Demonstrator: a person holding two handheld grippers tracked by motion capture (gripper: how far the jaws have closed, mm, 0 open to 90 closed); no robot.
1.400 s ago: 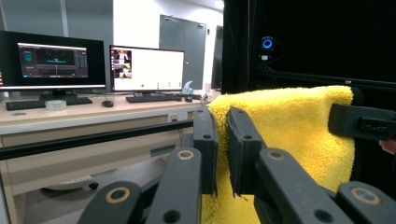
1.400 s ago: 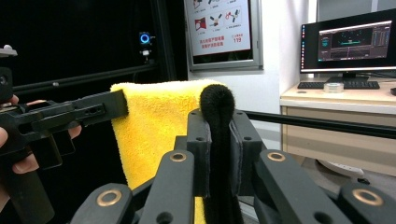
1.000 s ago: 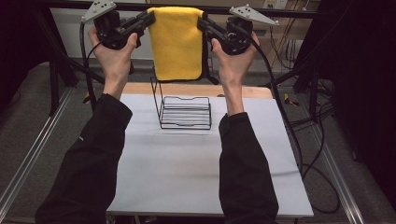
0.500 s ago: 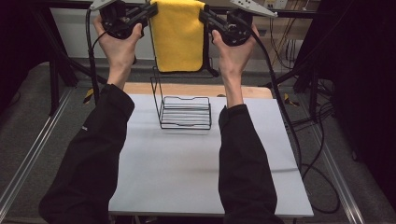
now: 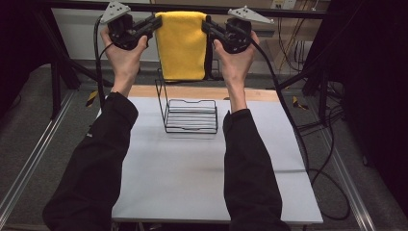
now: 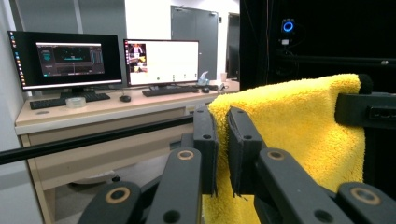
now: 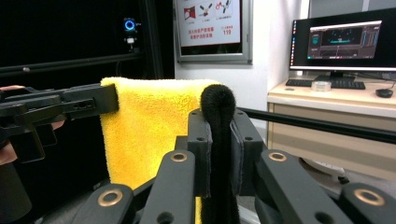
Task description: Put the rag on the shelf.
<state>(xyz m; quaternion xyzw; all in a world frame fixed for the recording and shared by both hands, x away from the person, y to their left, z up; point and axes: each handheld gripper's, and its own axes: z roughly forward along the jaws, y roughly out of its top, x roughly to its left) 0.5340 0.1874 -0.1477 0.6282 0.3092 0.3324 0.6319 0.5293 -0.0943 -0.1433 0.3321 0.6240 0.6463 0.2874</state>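
Towel (image 5: 182, 45) is yellow and fluffy, hanging flat above the wire rack (image 5: 190, 115). Left gripper (image 5: 155, 24) and right gripper (image 5: 208, 25) each pinch a top corner tight.

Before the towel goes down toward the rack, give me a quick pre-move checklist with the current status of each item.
1. Left gripper clamped on the towel edge: ok, jaws shut on yellow fabric.
2. Right gripper clamped on the opposite edge: ok, jaws shut on the towel's dark border.
3. Towel spread between the two grippers, not bunched: ok, it hangs flat in the high view.
4. Rack upright on the table: ok.
5. Towel lined up over the rack: cannot tell, it hangs behind and above the rack, depth unclear.
6. Towel's lower edge free of the rack's tall wire: cannot tell, they overlap in the high view.
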